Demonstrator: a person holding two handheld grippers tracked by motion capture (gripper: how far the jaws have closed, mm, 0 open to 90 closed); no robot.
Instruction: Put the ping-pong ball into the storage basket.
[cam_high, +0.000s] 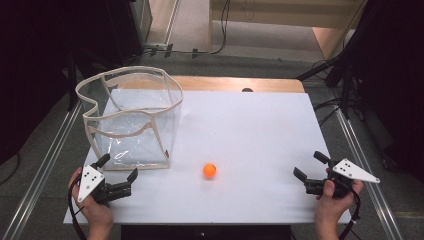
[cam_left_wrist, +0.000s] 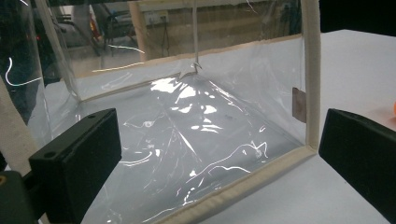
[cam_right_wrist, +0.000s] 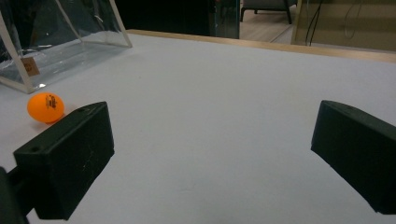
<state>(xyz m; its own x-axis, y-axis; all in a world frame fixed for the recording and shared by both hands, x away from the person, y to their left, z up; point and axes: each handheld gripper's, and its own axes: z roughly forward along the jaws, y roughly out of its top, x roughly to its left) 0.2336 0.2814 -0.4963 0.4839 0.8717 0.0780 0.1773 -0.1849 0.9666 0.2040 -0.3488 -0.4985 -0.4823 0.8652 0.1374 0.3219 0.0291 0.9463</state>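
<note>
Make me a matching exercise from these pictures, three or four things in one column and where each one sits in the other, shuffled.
Things:
1. orange ball
2. clear bag
3. left gripper
4. right gripper

Places:
A. near the table's right edge, jaws open
B. standing at the table's left, top open
C. just in front of the bag's near wall, jaws open
D. on the white table between the grippers

Pairs: 1-D, 2-B, 3-C, 4-A

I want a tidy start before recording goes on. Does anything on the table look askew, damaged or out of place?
The clear plastic bag with cream fabric trim stands at the white table's left, its top rim wavy and sagging, its walls creased. The small orange ball lies loose outside it, near its front corner. Nothing looks spilled or broken.
</note>
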